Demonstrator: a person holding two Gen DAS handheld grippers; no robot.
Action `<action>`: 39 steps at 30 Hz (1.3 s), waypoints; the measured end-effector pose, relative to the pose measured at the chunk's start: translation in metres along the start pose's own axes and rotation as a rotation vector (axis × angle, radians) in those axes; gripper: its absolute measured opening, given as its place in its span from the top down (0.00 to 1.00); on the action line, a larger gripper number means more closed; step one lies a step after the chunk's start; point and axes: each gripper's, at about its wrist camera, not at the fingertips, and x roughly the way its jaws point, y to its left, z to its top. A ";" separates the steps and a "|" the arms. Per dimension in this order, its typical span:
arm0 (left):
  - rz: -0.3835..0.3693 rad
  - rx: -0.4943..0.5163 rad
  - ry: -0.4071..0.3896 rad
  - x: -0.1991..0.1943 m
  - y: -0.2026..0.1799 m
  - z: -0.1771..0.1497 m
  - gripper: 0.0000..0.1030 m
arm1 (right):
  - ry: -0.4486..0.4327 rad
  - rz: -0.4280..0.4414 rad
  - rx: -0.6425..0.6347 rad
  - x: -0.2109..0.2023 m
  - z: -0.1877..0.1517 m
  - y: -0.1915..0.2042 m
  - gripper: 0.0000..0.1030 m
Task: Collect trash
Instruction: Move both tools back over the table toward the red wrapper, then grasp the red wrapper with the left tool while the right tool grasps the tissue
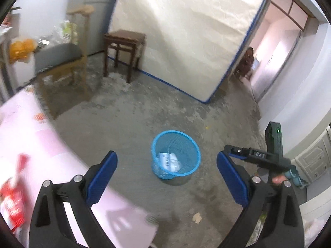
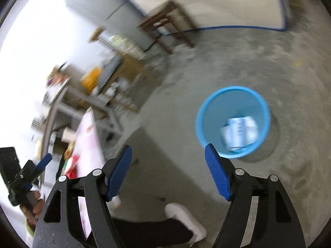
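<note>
While the left gripper (image 1: 166,173) and the right gripper (image 2: 168,170) are both hanging above the concrete floor (image 1: 132,119) with jaws spread wide and nothing between them, the blue mesh bin (image 1: 175,155) is standing on that floor holding white paper trash (image 1: 169,162). A pink-clothed table (image 1: 31,144) is bearing a red packet (image 1: 12,202) at the left, and a dark wooden stool (image 1: 122,49) and a grey-seated chair (image 1: 62,62) are standing well behind the bin.

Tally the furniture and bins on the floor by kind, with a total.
Blue mesh bin: 1
Chair with grey seat: 1
Dark wooden stool: 1
Total: 3
</note>
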 end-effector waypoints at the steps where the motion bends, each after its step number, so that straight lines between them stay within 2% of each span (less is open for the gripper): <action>1: 0.021 -0.007 -0.016 -0.019 0.010 -0.005 0.07 | 0.019 0.025 -0.027 0.003 -0.002 0.014 0.32; 6: 0.139 -0.073 -0.109 -0.102 0.062 -0.029 0.05 | 0.141 0.119 -0.141 0.031 -0.017 0.087 0.32; 8: 0.185 -0.134 -0.150 -0.133 0.086 -0.040 0.06 | 0.179 0.147 -0.178 0.043 -0.023 0.114 0.32; 11: 0.220 -0.241 -0.195 -0.172 0.124 -0.058 0.06 | 0.247 0.222 -0.226 0.069 -0.033 0.161 0.32; 14: 0.240 -0.313 -0.217 -0.194 0.151 -0.078 0.06 | 0.302 0.262 -0.273 0.093 -0.045 0.203 0.32; 18: 0.248 -0.310 -0.192 -0.193 0.162 -0.099 0.06 | 0.376 0.314 -0.315 0.125 -0.063 0.246 0.32; 22: 0.334 -0.208 -0.166 -0.181 0.151 -0.112 0.06 | 0.432 0.352 -0.337 0.158 -0.078 0.281 0.32; 26: 0.423 -0.089 -0.110 -0.163 0.142 -0.126 0.17 | 0.502 0.390 -0.288 0.194 -0.081 0.303 0.37; 31: 0.424 -0.046 -0.058 -0.140 0.144 -0.124 0.34 | 0.583 0.397 -0.187 0.239 -0.080 0.315 0.45; 34: 0.428 -0.036 -0.031 -0.127 0.145 -0.120 0.43 | 0.586 0.378 -0.174 0.242 -0.078 0.314 0.48; 36: 0.424 -0.041 -0.014 -0.120 0.146 -0.119 0.47 | 0.572 0.387 -0.199 0.235 -0.075 0.315 0.48; 39: 0.446 -0.060 0.016 -0.107 0.150 -0.119 0.55 | 0.597 0.417 -0.223 0.229 -0.074 0.317 0.49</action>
